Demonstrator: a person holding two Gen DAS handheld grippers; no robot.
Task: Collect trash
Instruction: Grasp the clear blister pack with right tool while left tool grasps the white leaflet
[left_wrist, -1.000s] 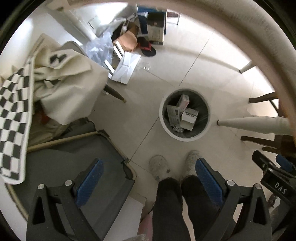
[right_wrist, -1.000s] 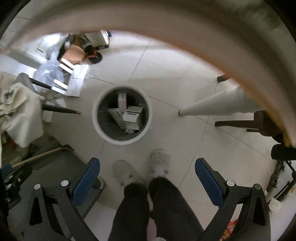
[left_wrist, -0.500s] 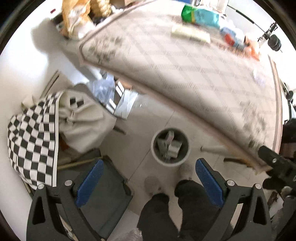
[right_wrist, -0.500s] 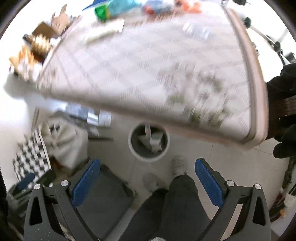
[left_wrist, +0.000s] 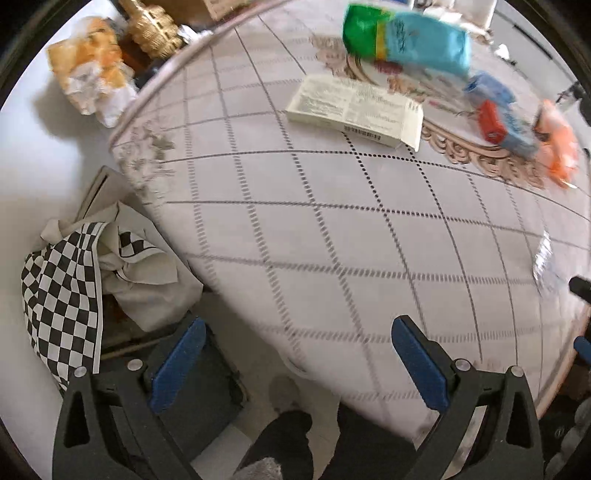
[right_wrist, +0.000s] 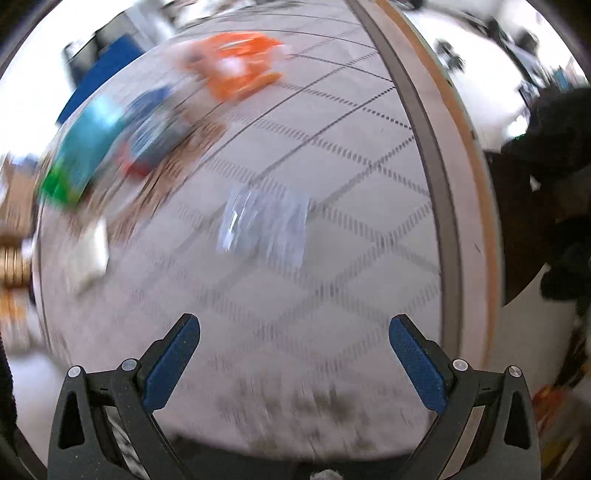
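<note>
Now both grippers have swung up from the floor bin to the table (left_wrist: 332, 240), the left gripper (left_wrist: 295, 365) and right gripper (right_wrist: 295, 354) each spread wide and empty. Next trash lies ahead: a white carton (left_wrist: 354, 107) far from the left, and what looks, through the blur, like a clear plastic wrapper (right_wrist: 264, 223) nearer the right.

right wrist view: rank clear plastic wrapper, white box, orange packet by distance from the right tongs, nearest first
From the right tongs, both jaws open and empty:
1. Clear plastic wrapper, straight ahead at mid table.
2. White box, off to the left near the table edge.
3. Orange packet, far side of the table, slightly left.
The view is blurred, but the order is plain.
</note>
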